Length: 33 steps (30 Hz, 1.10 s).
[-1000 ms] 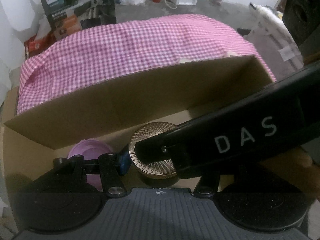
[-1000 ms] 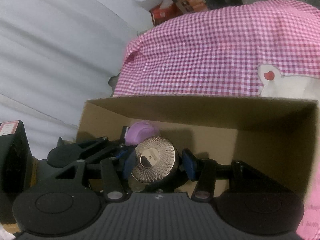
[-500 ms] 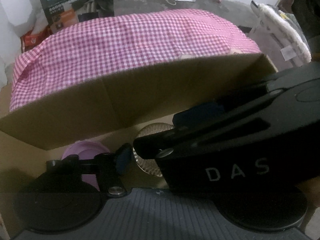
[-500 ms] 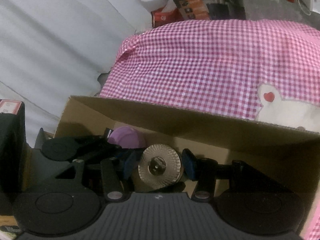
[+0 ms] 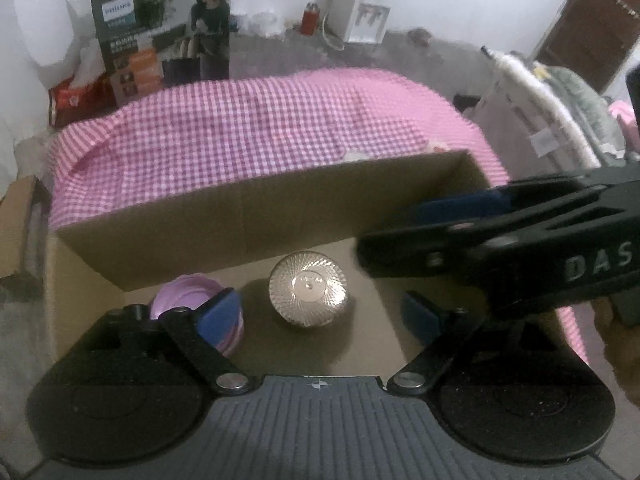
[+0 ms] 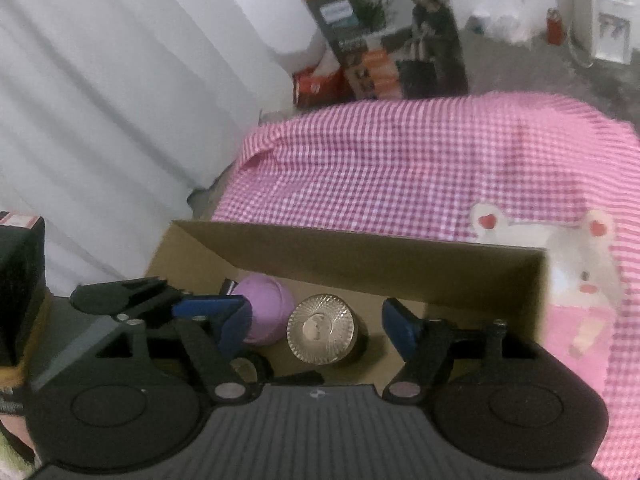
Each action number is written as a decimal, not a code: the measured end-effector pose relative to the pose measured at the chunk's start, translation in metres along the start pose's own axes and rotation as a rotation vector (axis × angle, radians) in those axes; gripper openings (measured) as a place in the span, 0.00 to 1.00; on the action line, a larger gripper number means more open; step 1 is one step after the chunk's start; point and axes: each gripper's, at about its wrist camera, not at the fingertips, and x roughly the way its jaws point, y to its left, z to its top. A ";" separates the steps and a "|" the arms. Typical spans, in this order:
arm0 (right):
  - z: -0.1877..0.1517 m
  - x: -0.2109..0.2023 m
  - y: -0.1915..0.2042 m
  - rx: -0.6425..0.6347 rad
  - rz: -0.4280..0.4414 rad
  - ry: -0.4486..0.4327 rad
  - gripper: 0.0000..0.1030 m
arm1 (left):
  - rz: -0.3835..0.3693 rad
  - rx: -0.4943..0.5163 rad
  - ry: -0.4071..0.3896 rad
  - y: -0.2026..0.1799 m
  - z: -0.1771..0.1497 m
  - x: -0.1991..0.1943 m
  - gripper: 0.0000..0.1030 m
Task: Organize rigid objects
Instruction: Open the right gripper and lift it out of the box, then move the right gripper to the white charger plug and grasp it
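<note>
Released since a second ago, the gold-lidded jar (image 6: 321, 329) now stands alone on the floor of the cardboard box (image 6: 360, 256), and the right gripper (image 6: 316, 326) has spread wide and pulled back above it. From the left: the left gripper (image 5: 320, 312) hangs spread, holding nothing, its left finger in front of the purple container (image 5: 188, 300). That container sits just left of the jar. Behind the box lies the pink checked cloth (image 5: 260, 128).
</note>
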 end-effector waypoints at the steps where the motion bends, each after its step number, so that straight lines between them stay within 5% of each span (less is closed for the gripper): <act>1: -0.004 -0.010 0.001 0.000 -0.003 -0.019 0.77 | -0.004 0.003 -0.013 0.000 -0.002 -0.007 0.88; 8: -0.049 -0.086 0.020 -0.024 0.016 -0.207 0.96 | -0.009 0.052 -0.136 -0.001 -0.028 -0.069 0.94; 17: -0.144 -0.160 0.042 -0.025 0.117 -0.369 1.00 | -0.050 0.090 -0.268 -0.026 -0.099 -0.125 1.00; 24: -0.200 -0.166 0.036 0.080 0.153 -0.384 1.00 | -0.032 0.204 -0.329 -0.062 -0.164 -0.117 1.00; 33: -0.238 -0.128 0.010 0.248 0.214 -0.277 1.00 | -0.017 0.297 -0.290 -0.087 -0.202 -0.068 1.00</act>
